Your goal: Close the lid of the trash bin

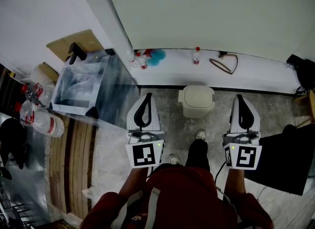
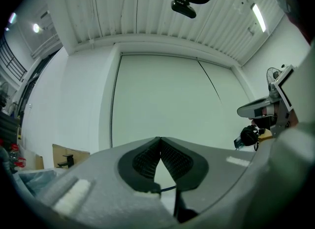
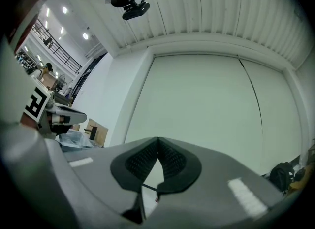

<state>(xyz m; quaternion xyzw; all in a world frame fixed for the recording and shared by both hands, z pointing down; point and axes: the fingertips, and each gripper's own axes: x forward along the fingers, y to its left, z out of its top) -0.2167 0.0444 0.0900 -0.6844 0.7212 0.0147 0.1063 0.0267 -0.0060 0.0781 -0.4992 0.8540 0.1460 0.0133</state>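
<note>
A small beige trash bin (image 1: pixel 197 101) stands on the tiled floor against a white ledge, between my two grippers and a little beyond them. From above, its lid looks flat on the bin. My left gripper (image 1: pixel 147 95) is to the bin's left and my right gripper (image 1: pixel 239 96) to its right, both apart from it. Both are held out level, pointing at the pale wall. In the left gripper view the left gripper (image 2: pixel 160 138) has its jaws meeting at the tips with nothing between them. The right gripper (image 3: pixel 157 139) looks the same in its own view.
A clear plastic-lined box (image 1: pixel 81 82) stands at the left by cardboard (image 1: pixel 74 43). The white ledge (image 1: pixel 256 73) carries bottles (image 1: pixel 197 55), a blue duster (image 1: pixel 156 56) and a cable loop (image 1: pixel 224 63). A black mat (image 1: pixel 285 156) lies at the right. The person's shoes (image 1: pixel 199 134) are near the bin.
</note>
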